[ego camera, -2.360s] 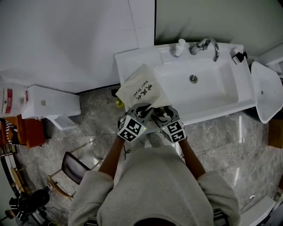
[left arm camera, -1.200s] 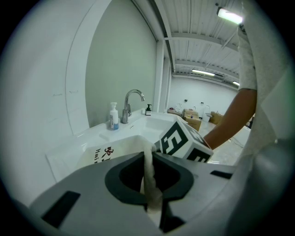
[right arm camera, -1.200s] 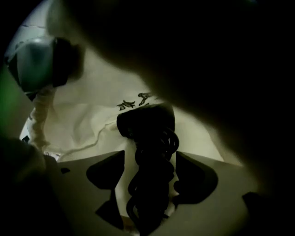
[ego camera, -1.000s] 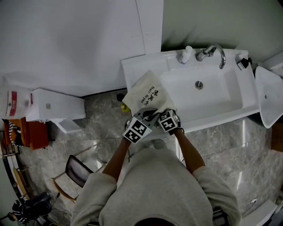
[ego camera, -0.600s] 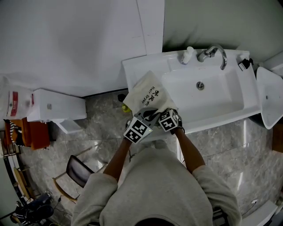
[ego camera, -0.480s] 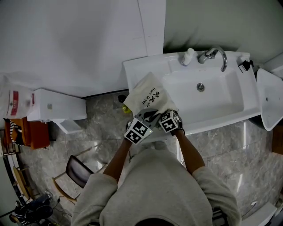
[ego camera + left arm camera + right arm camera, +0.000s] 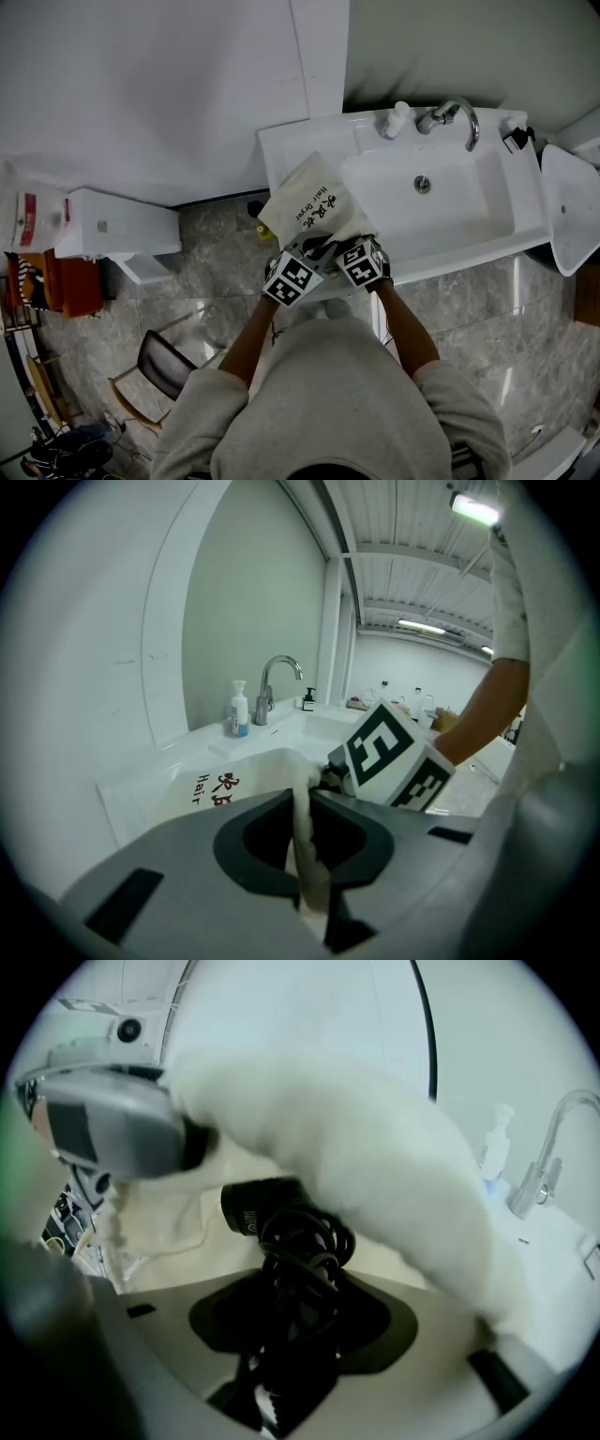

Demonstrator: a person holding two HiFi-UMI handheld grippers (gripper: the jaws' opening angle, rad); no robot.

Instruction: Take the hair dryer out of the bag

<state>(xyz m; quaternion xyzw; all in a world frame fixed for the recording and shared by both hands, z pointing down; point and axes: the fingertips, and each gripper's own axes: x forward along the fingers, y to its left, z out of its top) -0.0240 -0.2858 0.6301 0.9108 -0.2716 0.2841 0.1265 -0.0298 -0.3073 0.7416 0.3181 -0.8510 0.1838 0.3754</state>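
A cream cloth bag (image 7: pixel 312 208) with black print lies on the counter left of the sink, its mouth toward me. My left gripper (image 7: pixel 302 262) is shut on the edge of the bag's fabric (image 7: pixel 305 855) and holds the mouth up. The printed side of the bag (image 7: pixel 214 789) lies beyond it. My right gripper (image 7: pixel 352 253) reaches into the mouth. In the right gripper view its jaws (image 7: pixel 295 1335) are shut on the black hair dryer (image 7: pixel 262 1206) and its coiled cord (image 7: pixel 305 1241), still under the bag's cloth (image 7: pixel 375 1166). The left gripper (image 7: pixel 122 1133) shows at the upper left there.
The white sink basin (image 7: pixel 441 202) lies right of the bag, with a tap (image 7: pixel 450 111) and a soap bottle (image 7: pixel 396 117) at its back. On the grey floor to the left stand a white box (image 7: pixel 112 230) and a chair (image 7: pixel 164 361). A white fixture (image 7: pixel 567 206) stands at the right.
The right gripper's cube sits a little nearer me than a second ago. The bag and the left gripper are where they were.
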